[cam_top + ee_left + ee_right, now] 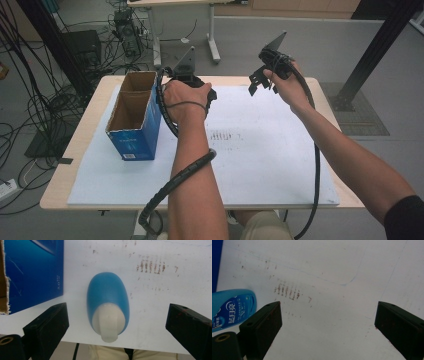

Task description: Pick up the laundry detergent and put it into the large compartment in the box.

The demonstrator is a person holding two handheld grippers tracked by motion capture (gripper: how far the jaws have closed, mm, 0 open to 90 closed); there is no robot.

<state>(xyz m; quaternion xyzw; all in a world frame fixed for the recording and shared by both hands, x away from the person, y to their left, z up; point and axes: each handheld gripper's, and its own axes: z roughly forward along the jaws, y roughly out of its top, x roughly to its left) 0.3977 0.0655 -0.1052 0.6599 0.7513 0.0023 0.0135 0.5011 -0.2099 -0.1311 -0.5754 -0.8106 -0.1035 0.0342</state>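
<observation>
In the high view the left hand [182,100] covers the blue bottle [107,305] beneath it; in the right gripper view the picture's left edge crops that bottle (its small label print stays unreadable); the blue box [32,272] runs off the left gripper view's top.

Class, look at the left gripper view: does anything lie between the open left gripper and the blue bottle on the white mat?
Nothing visible does. The blue bottle lies flat on the white mat, in line with the gap of the left gripper, whose jaws stand wide apart on either side. The blue box stands off to one side, clear of that path.
</observation>
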